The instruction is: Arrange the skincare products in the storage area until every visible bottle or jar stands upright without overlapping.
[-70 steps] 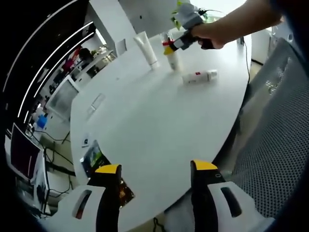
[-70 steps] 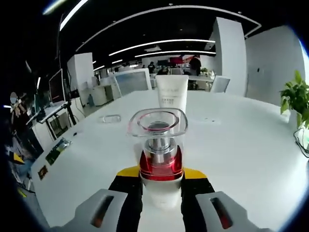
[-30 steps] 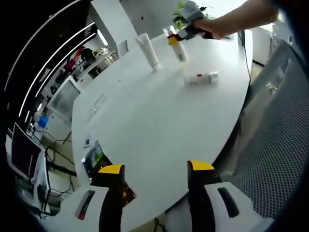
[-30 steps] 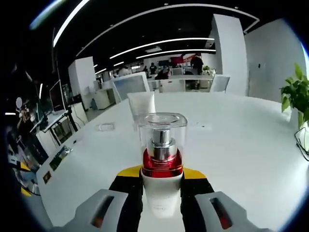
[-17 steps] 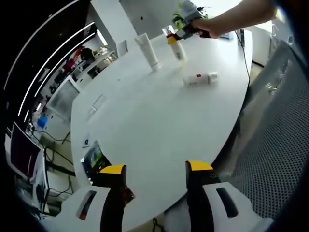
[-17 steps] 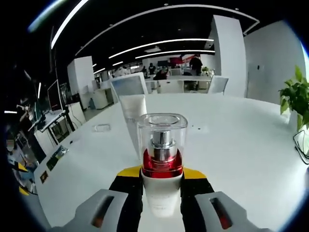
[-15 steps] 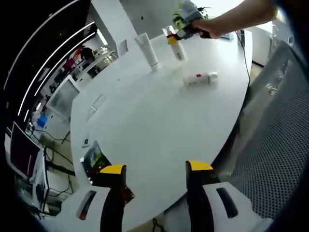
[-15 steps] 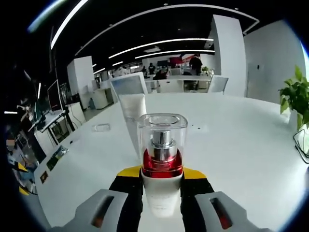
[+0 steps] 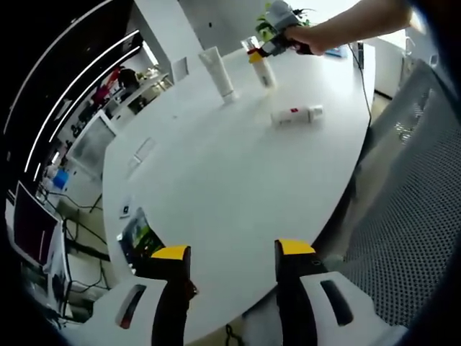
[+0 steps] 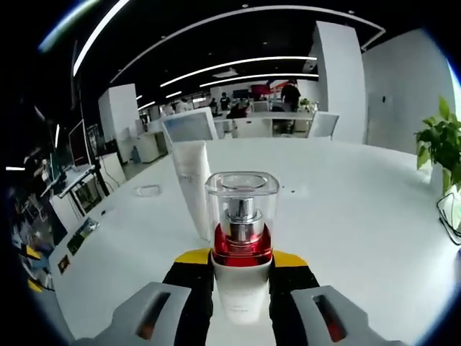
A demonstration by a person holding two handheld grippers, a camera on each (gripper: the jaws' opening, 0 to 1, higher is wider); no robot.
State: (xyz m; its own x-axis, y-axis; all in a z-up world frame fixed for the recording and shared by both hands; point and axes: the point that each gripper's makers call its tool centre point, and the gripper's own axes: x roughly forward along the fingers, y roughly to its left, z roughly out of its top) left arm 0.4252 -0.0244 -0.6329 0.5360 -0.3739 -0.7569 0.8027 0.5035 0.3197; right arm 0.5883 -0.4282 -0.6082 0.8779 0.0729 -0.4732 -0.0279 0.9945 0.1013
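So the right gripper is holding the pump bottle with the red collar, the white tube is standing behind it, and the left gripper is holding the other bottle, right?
Not quite: the left gripper holds nothing. In the left gripper view its jaws stand open over the table edge, while the other bottle lies on its side farther along. The rest holds: the right gripper grips the pump bottle, with the white tube upright behind it.

The right claw covers the pump bottle's lower body (label unreadable). The tube's base sits behind that bottle. The far lying bottle's print is too small.
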